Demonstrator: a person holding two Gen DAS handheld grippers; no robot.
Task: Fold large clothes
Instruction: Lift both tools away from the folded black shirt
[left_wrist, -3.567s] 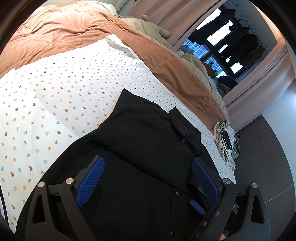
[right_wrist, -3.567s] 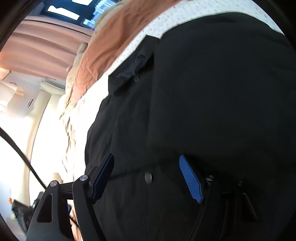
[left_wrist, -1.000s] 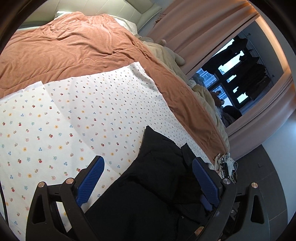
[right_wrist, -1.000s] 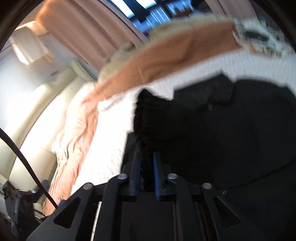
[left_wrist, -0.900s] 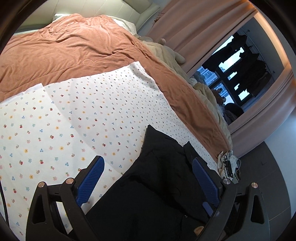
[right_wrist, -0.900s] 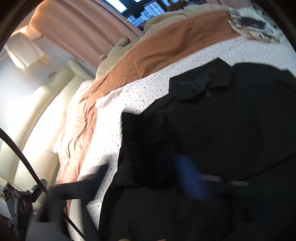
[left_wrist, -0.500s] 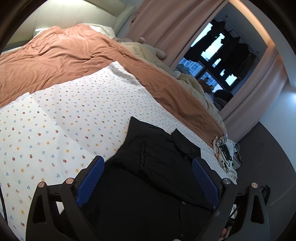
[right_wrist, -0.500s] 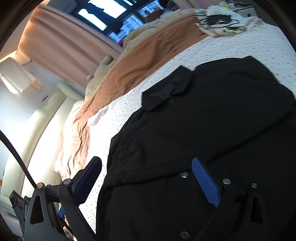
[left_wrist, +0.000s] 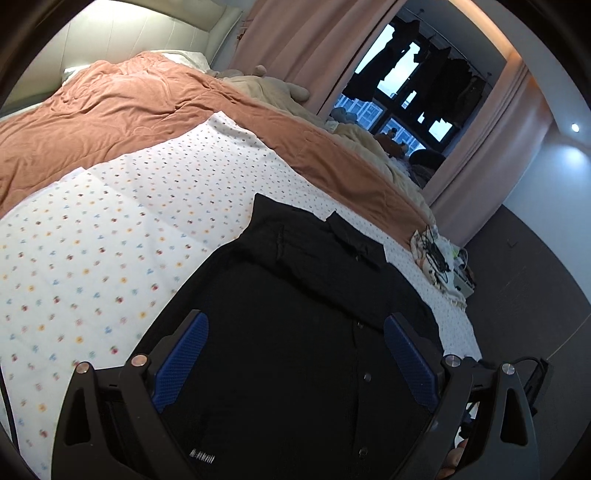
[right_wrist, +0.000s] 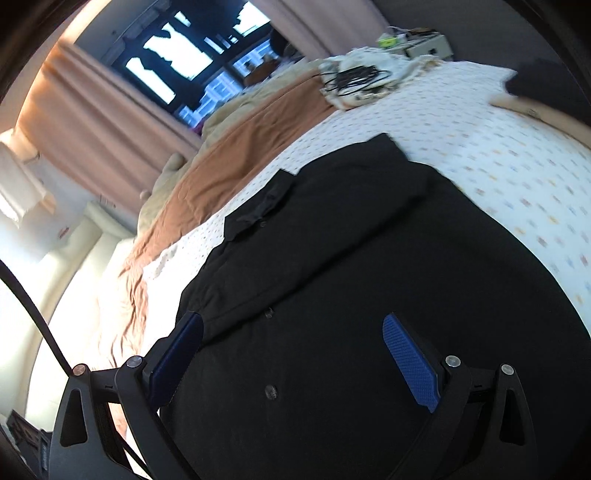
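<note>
I have both grippers above a black shirt (left_wrist: 306, 332) that lies spread on a white sheet (left_wrist: 110, 236) printed with small coloured flowers, and the sheet covers the near part of a bed. My left gripper (left_wrist: 295, 350) has its jaws spread wide with nothing between them, the blue pads (left_wrist: 181, 360) framing the shirt's button line. My right gripper (right_wrist: 291, 354) is likewise released, holding nothing, and two buttons show in the cloth between its jaws. The shirt's collar (right_wrist: 258, 208) points toward the far edge of the sheet, and one sleeve is folded in across the front. Beyond the sheet lies a rust-brown blanket (left_wrist: 110, 110). A tangle of black cables (right_wrist: 354, 79) sits on pale cloth at the bed's corner, near pink curtains (left_wrist: 314, 48) and a dark window (left_wrist: 413, 81).
</note>
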